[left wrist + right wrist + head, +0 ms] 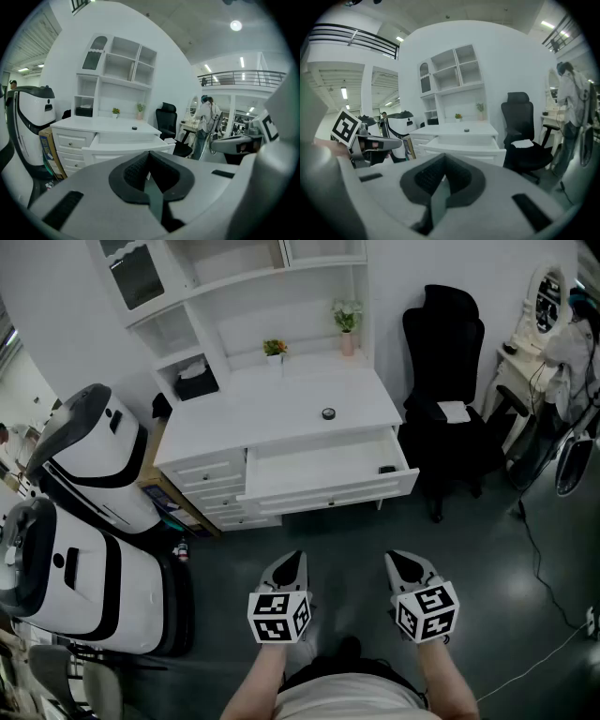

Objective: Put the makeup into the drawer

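At floor level in front of the white wooden dresser with an upper shelf unit (281,404), both tools are held side by side, well apart from the furniture and aimed toward it.

1. Left gripper (292,561): jaws are together with nothing between them, as its own view confirms (150,157).
2. Right gripper (404,562): jaws are likewise closed against each other and empty (444,161).
3. Makeup, a small round dark container (328,413): it rests on the dresser top, right of centre and near the front edge, directly behind the drawer. It is not in contact with either tool. It also shows in the left gripper view (134,127) and the right gripper view (466,130).
4. Wide white top drawer (323,486): it is pulled out from the dresser front. A small dark object (387,469) lies in its right end; it is too small to identify.

Surroundings, referenced to the dresser:
- A black box (197,382) sits in the lower left shelf opening.
- Two small potted plants (274,349) stand at the back of the top.
- A black office chair (445,381) stands just beside the right end.
- Two large white-and-black machines (94,465) stand at the left end.
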A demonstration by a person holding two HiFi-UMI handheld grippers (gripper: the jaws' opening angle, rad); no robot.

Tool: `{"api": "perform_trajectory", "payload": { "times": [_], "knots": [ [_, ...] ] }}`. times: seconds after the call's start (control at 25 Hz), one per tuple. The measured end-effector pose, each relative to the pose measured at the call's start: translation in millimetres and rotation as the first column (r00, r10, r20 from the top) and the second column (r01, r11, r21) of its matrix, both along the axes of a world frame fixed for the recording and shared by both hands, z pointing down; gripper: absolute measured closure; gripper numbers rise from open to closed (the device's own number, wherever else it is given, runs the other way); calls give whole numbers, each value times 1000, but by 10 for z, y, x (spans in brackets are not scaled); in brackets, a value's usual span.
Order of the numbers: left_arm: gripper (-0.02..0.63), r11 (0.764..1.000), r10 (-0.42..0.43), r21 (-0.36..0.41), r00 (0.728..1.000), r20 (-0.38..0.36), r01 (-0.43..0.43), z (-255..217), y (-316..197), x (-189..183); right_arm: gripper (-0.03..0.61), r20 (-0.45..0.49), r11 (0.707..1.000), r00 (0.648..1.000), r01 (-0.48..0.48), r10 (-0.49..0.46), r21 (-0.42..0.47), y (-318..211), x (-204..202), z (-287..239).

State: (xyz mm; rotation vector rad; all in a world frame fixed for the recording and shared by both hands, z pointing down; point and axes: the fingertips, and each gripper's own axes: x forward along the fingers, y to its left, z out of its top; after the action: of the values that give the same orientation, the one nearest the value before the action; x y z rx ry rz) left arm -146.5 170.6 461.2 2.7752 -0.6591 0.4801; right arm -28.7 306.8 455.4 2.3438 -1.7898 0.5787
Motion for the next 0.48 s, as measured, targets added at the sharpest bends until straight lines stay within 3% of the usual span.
{"api": "perform_trajectory", "payload": {
  "times": [0.48],
  "knots": [
    [614, 1000, -19, 10, 1000, 14, 19, 23, 41, 83, 575, 40, 999, 998, 42, -43, 27, -74, 67, 45]
  ]
}}
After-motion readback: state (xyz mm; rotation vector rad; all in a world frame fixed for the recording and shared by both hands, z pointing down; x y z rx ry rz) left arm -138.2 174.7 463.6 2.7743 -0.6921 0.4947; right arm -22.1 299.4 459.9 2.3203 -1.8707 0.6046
